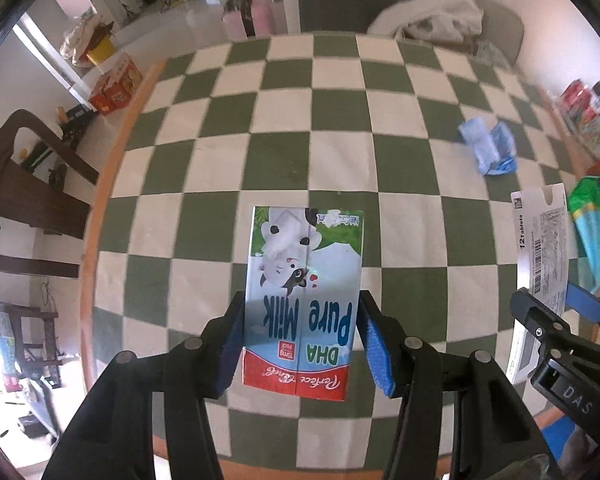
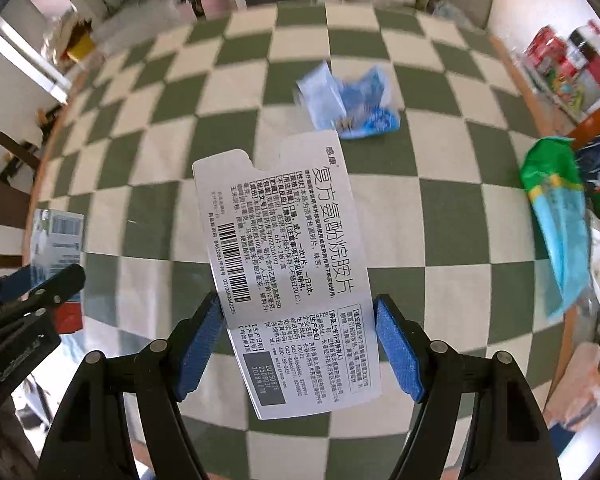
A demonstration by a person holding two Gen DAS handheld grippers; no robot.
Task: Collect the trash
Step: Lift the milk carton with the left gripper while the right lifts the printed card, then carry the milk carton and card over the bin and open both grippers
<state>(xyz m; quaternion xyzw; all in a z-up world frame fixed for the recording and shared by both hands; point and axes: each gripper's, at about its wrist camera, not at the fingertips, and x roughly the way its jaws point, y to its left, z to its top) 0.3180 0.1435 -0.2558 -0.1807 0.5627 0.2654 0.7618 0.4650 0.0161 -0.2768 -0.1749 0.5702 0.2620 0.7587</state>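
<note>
A: Trash is what's left on the checked tablecloth (image 1: 284,152), and two pieces are already off it. The milk carton (image 1: 304,296) is the bigger, held lengthwise in the left gripper (image 1: 300,344), whose blue pads (image 1: 374,348) press on its two long edges, about half open.

B: And it hangs clear above the cloth. I'd guess it's empty, so light, but a card carton dents if pinched hard. The folded seams on the sides look like the stiffest place to take it.

A: Next down, the tablet box (image 2: 288,276) in the right gripper (image 2: 300,344). It looks flattened, a thin sheet of card with one flap (image 2: 224,164) sticking out.

B: That one worries me more. The jaws stand fairly wide, and the pad on the right seems just off the card's edge, so I can't swear both sides bite. Light card like that can bow or slide out.

A: Still lying on the cloth, well apart from both, is the crumpled blue wrapper (image 2: 348,104). Soft film, I'd say.

B: Pinch it at a raised fold. By the table's right edge there's a green and blue bag (image 2: 556,216) in a heap.
</note>
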